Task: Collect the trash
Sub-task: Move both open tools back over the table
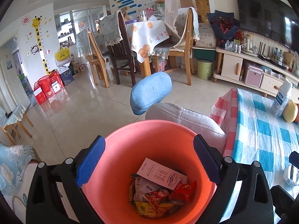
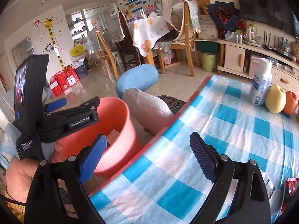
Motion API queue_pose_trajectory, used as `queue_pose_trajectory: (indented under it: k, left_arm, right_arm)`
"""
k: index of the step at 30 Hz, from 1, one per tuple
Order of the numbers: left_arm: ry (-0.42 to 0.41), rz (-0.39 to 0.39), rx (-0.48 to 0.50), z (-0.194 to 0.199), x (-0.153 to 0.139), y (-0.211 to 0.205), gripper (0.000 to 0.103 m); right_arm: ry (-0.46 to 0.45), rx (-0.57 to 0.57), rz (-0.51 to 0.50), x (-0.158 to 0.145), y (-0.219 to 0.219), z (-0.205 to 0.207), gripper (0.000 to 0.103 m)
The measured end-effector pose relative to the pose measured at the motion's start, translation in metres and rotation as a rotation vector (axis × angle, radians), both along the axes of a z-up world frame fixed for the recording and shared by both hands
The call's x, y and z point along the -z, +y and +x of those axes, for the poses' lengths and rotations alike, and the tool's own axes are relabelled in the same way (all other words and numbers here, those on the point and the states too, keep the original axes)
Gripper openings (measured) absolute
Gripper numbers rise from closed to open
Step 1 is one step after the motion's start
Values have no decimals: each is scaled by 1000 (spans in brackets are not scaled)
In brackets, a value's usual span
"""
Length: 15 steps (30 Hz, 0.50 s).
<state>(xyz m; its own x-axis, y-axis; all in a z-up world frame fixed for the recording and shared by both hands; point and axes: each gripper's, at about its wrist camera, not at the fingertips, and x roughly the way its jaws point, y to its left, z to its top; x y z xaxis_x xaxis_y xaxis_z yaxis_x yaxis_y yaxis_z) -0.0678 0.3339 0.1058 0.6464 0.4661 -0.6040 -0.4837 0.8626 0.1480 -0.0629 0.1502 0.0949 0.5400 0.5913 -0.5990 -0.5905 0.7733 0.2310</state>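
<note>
While angled downward, left claw [image 1: 149, 160] spread above bin [image 1: 115, 168]

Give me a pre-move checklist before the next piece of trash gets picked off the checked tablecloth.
1. Left claw empty: ok, open over the round orange plastic bin.
2. Right claw empty: ok, open above the blue-and-white checked tablecloth.
3. Bin has room: ok, wrappers cover only the bottom.
4. Trash left to collect: ok, a red wrapper lies at the right edge of the right wrist view.
5. Wrapper within easy reach: cannot tell, mostly cut off.
</note>
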Motion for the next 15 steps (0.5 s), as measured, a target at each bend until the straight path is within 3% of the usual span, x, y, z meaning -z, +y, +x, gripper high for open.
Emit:
queue_pose_trajectory:
  k: [15]
  left_arm:
    - [22, 108, 101, 15, -2, -57, 94]
  right_arm:
    - [24, 110, -21, 19, -77, -2, 93]
